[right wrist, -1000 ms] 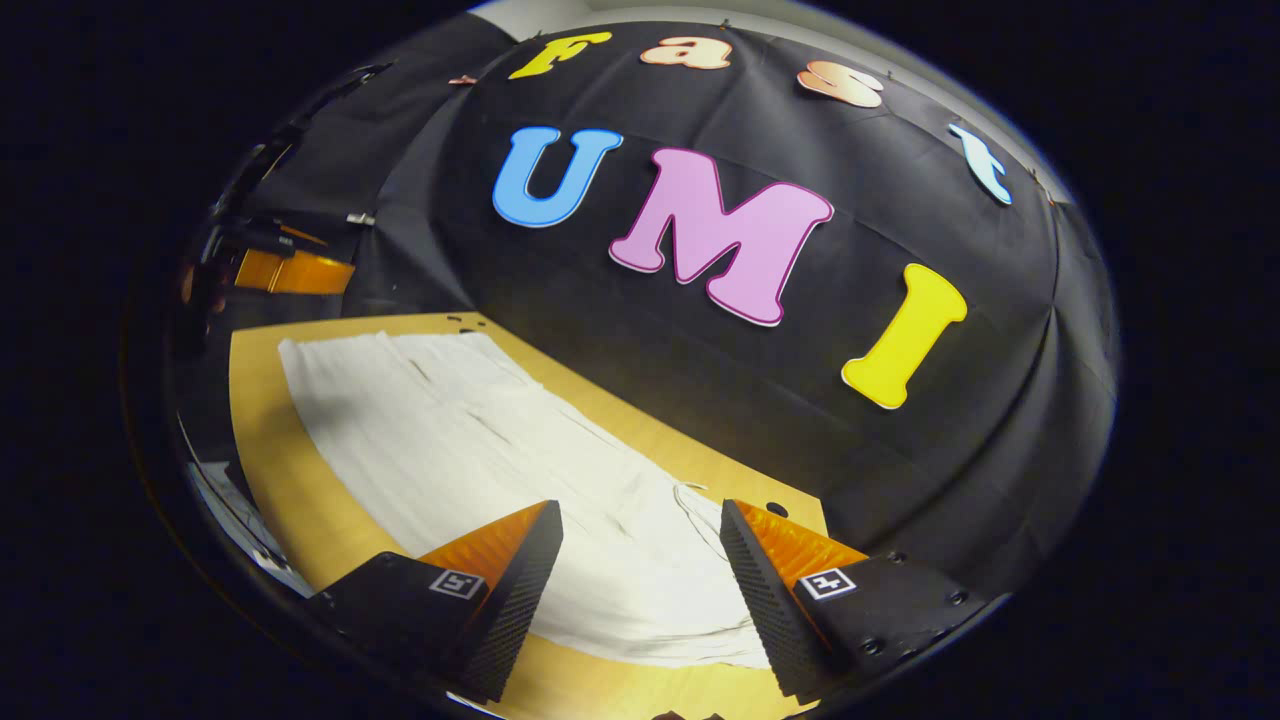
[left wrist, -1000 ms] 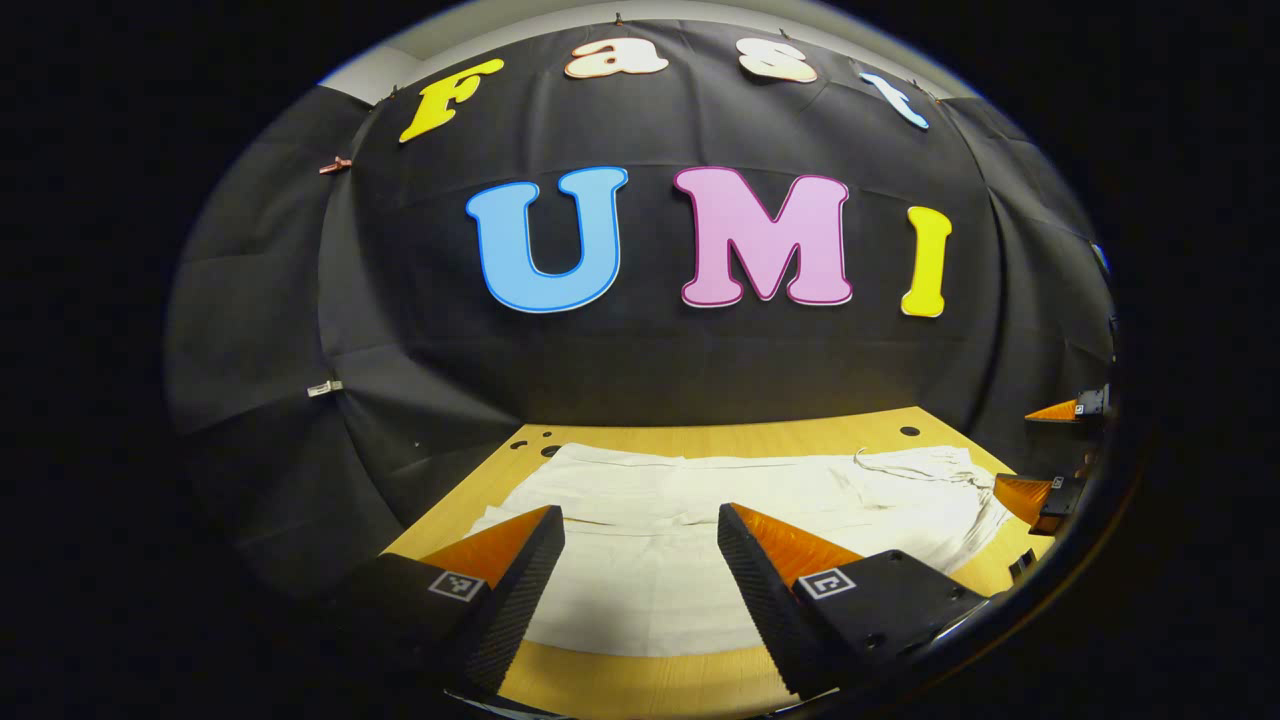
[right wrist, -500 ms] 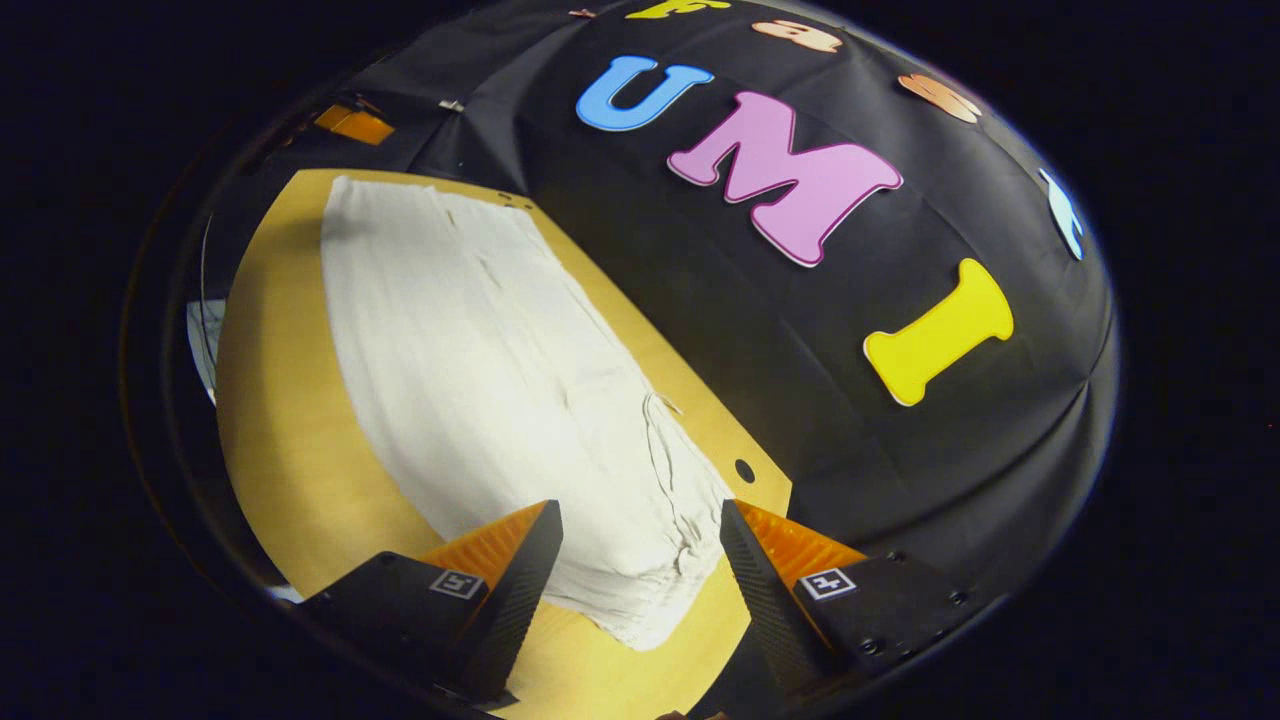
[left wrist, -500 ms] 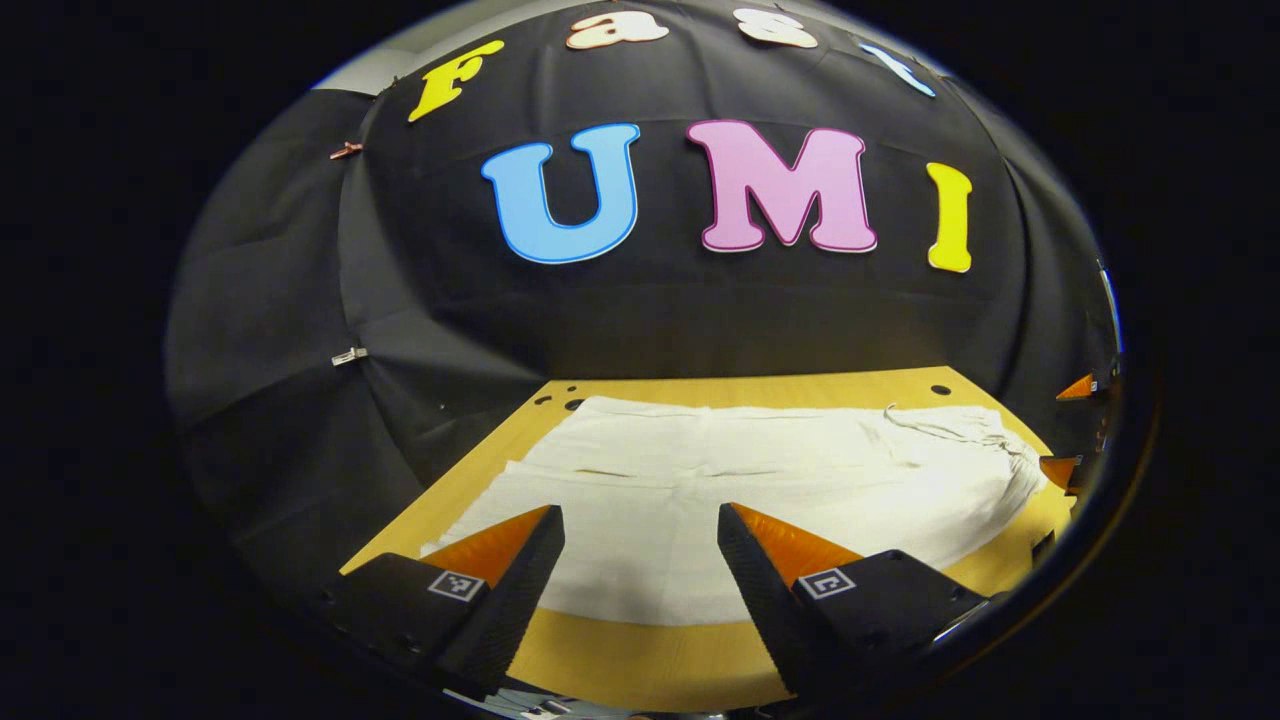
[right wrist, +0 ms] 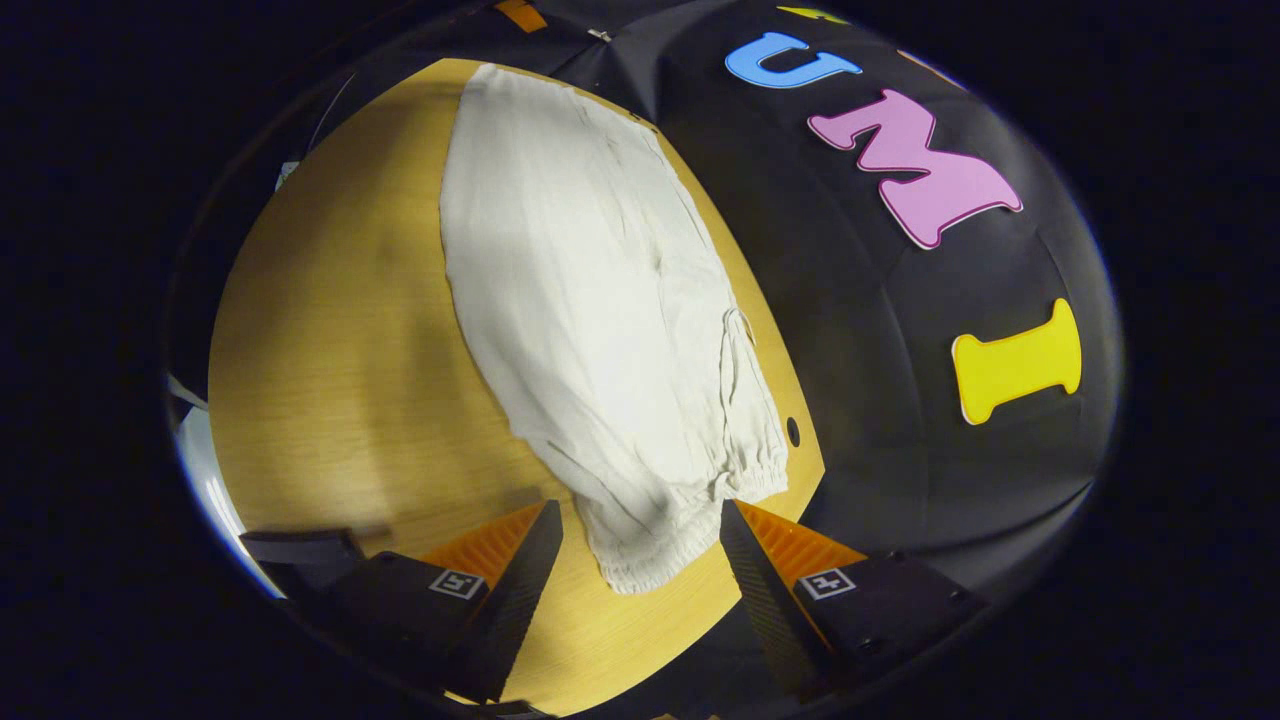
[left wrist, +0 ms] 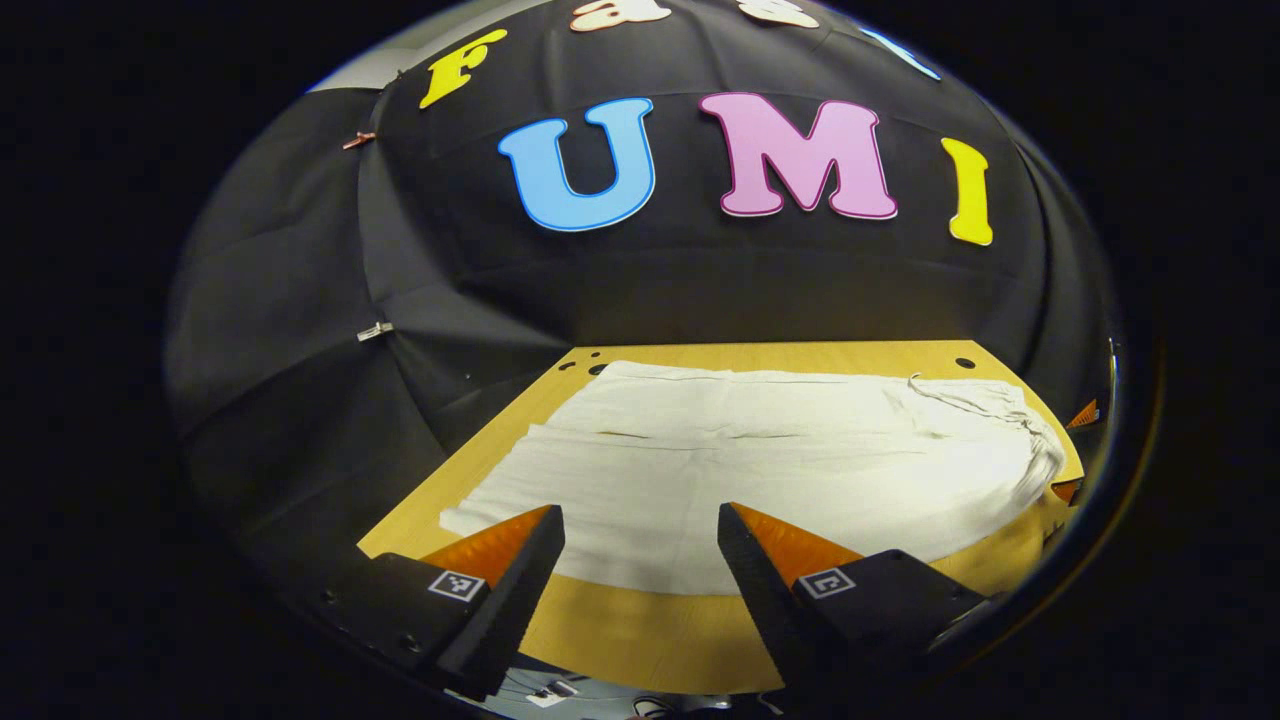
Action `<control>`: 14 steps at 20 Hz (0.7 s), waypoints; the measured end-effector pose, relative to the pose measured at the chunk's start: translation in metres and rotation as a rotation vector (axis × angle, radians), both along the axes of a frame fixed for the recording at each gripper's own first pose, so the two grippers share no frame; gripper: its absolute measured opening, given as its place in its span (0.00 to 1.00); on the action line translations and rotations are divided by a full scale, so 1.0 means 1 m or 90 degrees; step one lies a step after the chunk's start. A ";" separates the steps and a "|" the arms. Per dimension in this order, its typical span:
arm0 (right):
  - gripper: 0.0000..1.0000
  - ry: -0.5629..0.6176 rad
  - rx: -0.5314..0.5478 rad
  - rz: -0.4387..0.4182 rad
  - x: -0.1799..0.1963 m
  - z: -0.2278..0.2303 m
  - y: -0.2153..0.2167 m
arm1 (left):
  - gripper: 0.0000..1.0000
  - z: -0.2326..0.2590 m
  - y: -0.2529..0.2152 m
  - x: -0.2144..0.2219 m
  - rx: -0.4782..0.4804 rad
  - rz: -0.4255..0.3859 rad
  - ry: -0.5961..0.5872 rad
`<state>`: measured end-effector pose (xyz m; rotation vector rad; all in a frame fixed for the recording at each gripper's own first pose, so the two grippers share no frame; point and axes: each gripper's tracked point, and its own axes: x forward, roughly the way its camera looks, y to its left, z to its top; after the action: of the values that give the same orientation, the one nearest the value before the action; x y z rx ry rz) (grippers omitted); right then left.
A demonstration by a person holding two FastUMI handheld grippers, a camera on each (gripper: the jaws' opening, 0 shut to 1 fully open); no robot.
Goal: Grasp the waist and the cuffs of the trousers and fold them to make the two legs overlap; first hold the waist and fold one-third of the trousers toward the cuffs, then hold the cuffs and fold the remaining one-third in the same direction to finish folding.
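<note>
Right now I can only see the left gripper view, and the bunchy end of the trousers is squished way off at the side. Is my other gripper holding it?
Observer: No. In the right gripper view the right gripper is open, with the gathered waistband sitting in the gap between its two fingers, not pinched.
Operator: Is that end lifted up or lying down?
Observer: Lying down. The waistband rests on the wooden table, with a strip of bare wood beyond its end, and the white trousers stretch away from it along the table.
</note>
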<state>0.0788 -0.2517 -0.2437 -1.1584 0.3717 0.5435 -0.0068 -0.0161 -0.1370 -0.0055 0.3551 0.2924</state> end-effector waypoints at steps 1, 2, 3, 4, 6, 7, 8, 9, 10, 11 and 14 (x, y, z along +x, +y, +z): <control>0.98 0.003 -0.010 -0.005 0.004 -0.005 -0.007 | 0.98 -0.003 -0.002 -0.001 -0.003 0.003 0.005; 0.98 0.007 -0.019 -0.012 0.009 -0.010 -0.013 | 0.98 -0.006 -0.003 -0.001 -0.003 0.004 0.011; 0.98 0.010 -0.027 -0.018 0.011 -0.014 -0.019 | 0.98 -0.007 -0.004 -0.003 0.001 0.004 0.015; 0.98 0.012 -0.034 -0.023 0.014 -0.017 -0.023 | 0.98 -0.006 -0.004 -0.001 0.007 0.004 0.019; 0.98 0.002 -0.040 -0.022 0.020 -0.016 -0.023 | 0.98 -0.006 -0.001 -0.002 0.018 0.003 0.026; 0.98 -0.003 -0.047 -0.019 0.023 -0.016 -0.021 | 0.98 -0.007 0.000 -0.003 0.023 0.004 0.031; 0.97 -0.012 -0.060 -0.013 0.027 -0.016 -0.018 | 0.98 -0.009 0.001 -0.004 0.024 0.003 0.038; 0.96 -0.024 -0.074 0.000 0.031 -0.016 -0.014 | 0.98 -0.013 0.003 -0.006 0.024 0.002 0.046; 0.95 -0.034 -0.086 0.010 0.035 -0.015 -0.009 | 0.98 -0.017 0.007 -0.008 0.028 -0.001 0.056; 0.95 -0.040 -0.097 0.015 0.040 -0.017 -0.007 | 0.98 -0.025 0.015 -0.015 0.039 -0.006 0.073; 0.88 -0.016 -0.122 0.004 0.051 -0.028 -0.005 | 0.98 -0.057 0.042 -0.035 0.078 -0.026 0.135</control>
<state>0.1301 -0.2572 -0.2721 -1.3496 0.4050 0.5073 -0.0422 0.0262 -0.1940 0.1536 0.5460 0.2738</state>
